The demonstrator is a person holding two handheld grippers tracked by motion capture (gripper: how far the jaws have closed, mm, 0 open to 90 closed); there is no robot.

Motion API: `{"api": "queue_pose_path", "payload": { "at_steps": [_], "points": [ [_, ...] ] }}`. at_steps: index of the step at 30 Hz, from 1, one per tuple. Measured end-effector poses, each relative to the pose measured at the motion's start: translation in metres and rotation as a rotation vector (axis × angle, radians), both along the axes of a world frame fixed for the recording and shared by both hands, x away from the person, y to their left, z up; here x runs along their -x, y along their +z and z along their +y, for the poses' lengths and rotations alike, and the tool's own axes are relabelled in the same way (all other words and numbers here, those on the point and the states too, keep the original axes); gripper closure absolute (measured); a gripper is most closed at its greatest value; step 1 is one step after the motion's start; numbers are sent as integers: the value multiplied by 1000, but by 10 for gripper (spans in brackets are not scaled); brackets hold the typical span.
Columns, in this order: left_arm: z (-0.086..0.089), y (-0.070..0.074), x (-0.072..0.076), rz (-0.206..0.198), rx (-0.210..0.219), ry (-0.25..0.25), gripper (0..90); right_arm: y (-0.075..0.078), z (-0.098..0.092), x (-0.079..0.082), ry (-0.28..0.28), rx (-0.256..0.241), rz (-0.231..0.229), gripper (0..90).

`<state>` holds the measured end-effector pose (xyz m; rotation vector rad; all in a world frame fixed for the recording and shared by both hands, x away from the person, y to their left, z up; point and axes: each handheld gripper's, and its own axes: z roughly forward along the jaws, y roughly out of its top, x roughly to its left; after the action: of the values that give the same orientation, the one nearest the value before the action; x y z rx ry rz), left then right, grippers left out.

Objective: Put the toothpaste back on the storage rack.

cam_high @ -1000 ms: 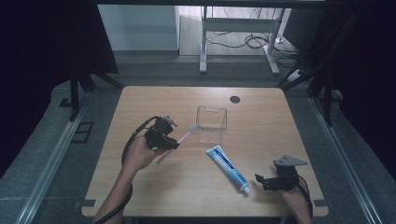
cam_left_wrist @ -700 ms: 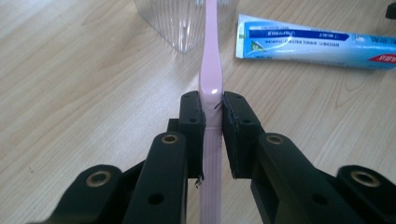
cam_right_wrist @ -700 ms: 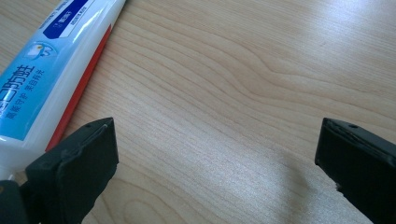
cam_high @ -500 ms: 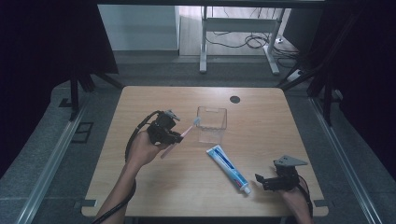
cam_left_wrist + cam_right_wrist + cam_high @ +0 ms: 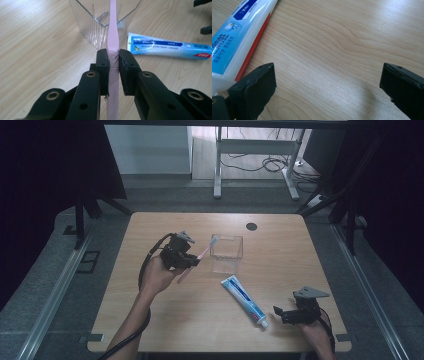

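The left gripper clamps a pink toothbrush between its 2 matte black jaws; the handle is smooth, slim plastic, ribbed lower down, and it angles up with its head at the rim of a clear container; that container is square, thin-walled plastic with fine vertical fluting, standing on the pale wood-grain table; a glossy white and blue toothpaste tube lies flat near it; the right gripper rests low near the tube's cap end, jaws spread wide over bare wood, holding nothing.
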<state>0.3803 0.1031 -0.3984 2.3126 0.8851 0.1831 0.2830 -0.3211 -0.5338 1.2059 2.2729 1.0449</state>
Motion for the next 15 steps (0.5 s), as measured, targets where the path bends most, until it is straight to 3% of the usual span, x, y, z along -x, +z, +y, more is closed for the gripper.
{"api": "queue_pose_path", "payload": {
  "at_steps": [15],
  "points": [
    [-12, 4, -9, -14, 30, 1, 787, 1, 0, 0, -2, -3, -10, 8]
  ]
}}
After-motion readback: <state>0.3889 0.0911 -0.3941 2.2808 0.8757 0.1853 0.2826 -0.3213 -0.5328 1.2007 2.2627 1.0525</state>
